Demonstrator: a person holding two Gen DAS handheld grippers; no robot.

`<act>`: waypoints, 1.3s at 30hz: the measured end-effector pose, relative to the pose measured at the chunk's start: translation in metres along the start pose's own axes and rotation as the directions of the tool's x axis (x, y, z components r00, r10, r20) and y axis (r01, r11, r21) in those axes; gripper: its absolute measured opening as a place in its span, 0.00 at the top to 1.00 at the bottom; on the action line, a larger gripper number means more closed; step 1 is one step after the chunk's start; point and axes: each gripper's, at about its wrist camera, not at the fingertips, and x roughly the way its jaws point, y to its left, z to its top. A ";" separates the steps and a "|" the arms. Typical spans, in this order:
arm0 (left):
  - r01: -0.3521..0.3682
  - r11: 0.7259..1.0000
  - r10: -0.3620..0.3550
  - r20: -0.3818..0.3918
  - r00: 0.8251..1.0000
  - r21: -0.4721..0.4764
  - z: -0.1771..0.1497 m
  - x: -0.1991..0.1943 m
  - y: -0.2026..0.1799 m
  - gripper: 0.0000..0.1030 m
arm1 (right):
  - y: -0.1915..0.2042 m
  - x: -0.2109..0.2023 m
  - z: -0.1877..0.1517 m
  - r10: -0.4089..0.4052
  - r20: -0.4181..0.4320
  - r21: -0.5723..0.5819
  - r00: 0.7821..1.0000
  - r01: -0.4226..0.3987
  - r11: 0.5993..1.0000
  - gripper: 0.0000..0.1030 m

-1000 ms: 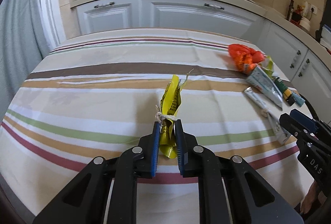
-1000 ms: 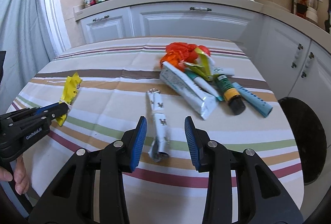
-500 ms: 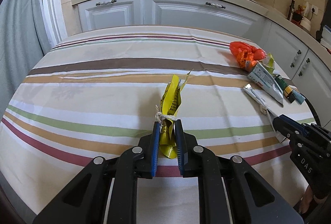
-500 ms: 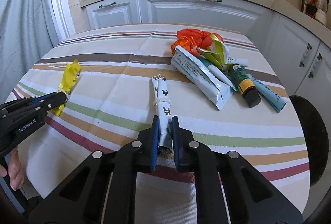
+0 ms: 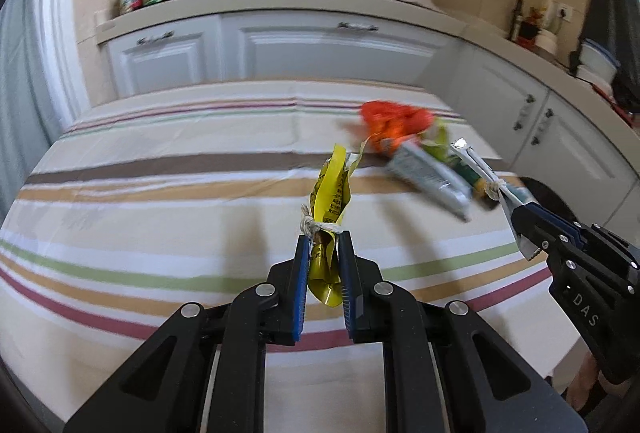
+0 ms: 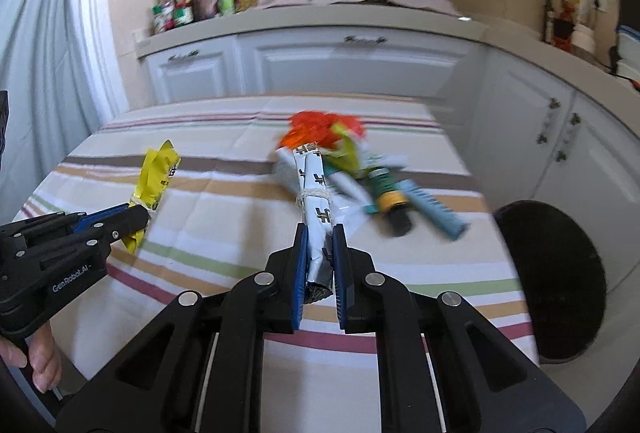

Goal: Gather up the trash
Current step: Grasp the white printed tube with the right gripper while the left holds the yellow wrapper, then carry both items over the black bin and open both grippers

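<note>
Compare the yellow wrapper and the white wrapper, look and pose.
Colour: the yellow wrapper is bright yellow with dark print; the white wrapper is white with black marks.
Shape: the yellow one is crumpled and flared at its far end; the white one is a straighter, tighter roll.
Holder: the left gripper clamps the yellow one, the right gripper the white one.
Shared: each is tied round the middle with string and gripped by its near end.
</note>
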 end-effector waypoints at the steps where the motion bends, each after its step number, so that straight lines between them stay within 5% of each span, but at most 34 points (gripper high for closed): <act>1: 0.011 1.000 -0.011 0.004 1.000 0.012 0.002 0.000 -0.006 0.85 | -0.006 -0.003 0.000 -0.010 0.006 0.008 1.000 0.010 1.000 0.88; 8: 0.128 0.989 -0.130 0.023 0.991 0.080 0.018 0.006 -0.065 0.85 | -0.069 -0.027 0.002 -0.143 0.050 0.101 0.988 0.137 0.985 0.88; 18: 0.260 0.943 -0.274 0.038 0.961 0.208 0.037 0.024 -0.159 0.85 | -0.159 -0.052 -0.006 -0.342 0.068 0.218 0.937 0.321 0.922 0.88; 28: 0.307 0.910 -0.326 0.023 0.945 0.278 0.044 0.050 -0.231 0.85 | -0.230 -0.059 -0.022 -0.446 0.060 0.313 0.893 0.408 0.858 0.88; 39: 0.313 0.887 -0.320 -0.037 0.947 0.340 0.043 0.088 -0.291 0.84 | -0.276 -0.035 -0.038 -0.467 0.004 0.368 0.884 0.433 0.823 0.88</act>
